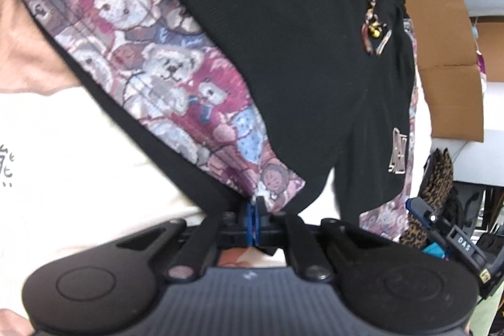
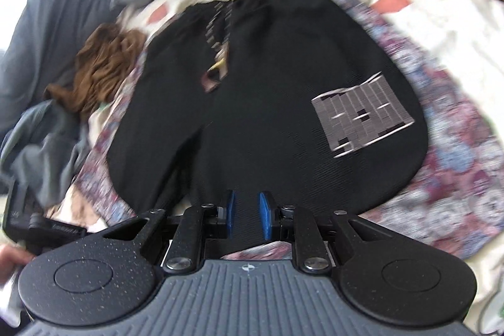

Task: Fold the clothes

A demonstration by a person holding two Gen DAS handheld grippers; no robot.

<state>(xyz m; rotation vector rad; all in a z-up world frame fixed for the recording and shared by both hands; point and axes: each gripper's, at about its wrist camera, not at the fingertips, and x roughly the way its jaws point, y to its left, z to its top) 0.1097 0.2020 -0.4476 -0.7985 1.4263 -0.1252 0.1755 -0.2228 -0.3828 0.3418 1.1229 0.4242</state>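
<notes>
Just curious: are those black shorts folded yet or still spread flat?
Spread flat: the black shorts lie open on the teddy-bear blanket, both legs and the drawstring visible.

Both grippers: black bodies, ribbed grey housings, silver screws, blue-padded fingers (image 2: 264,218); person in cream top (image 1: 78,131)

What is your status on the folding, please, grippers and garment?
Left gripper shut on teddy-bear cloth. Right gripper open, straddling the black shorts hem. Brown garment lying beside, not obstructing.
</notes>
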